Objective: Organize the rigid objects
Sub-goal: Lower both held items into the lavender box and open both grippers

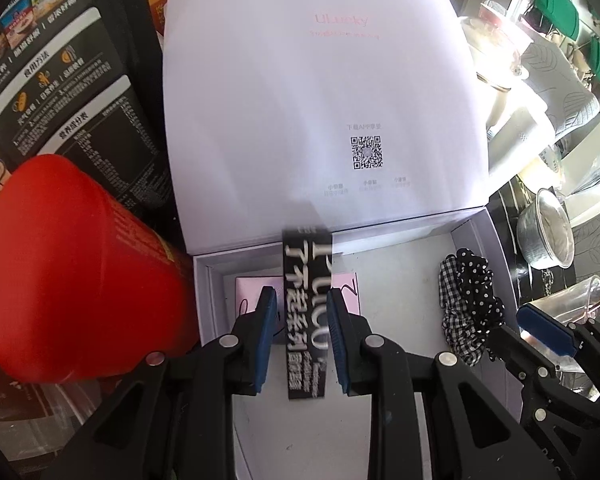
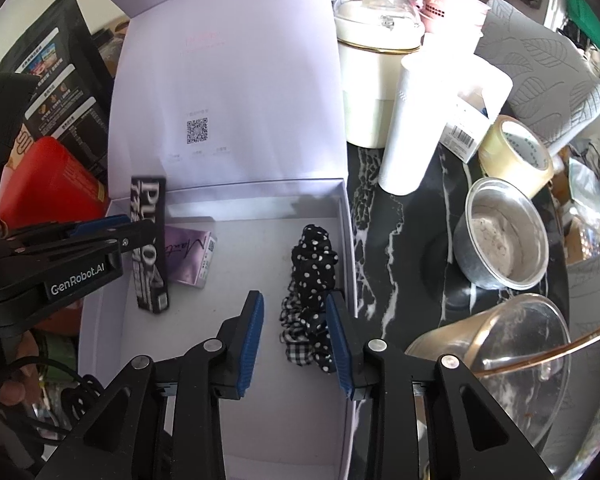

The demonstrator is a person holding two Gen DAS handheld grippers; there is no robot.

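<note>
1. Black carton (image 1: 308,316) with white lettering is clamped between the left gripper's (image 1: 302,336) blue pads, its far end leaning on a pink box (image 2: 190,256) inside the open white box (image 2: 342,216).
2. Right gripper (image 2: 296,344) hangs with jaws parted, nothing pinched.
3. Dotted scrunchies (image 2: 310,296) lie just ahead of it on the box floor, by the right wall.

The counter (image 2: 412,240) looks like polished black marble with white veins. The open box (image 2: 228,80) is matt pale card; the scrunchie (image 2: 312,264) soft dotted cloth — the bowl (image 2: 500,236) brushed metal — the pads (image 2: 252,340) ribbed blue rubber.
</note>
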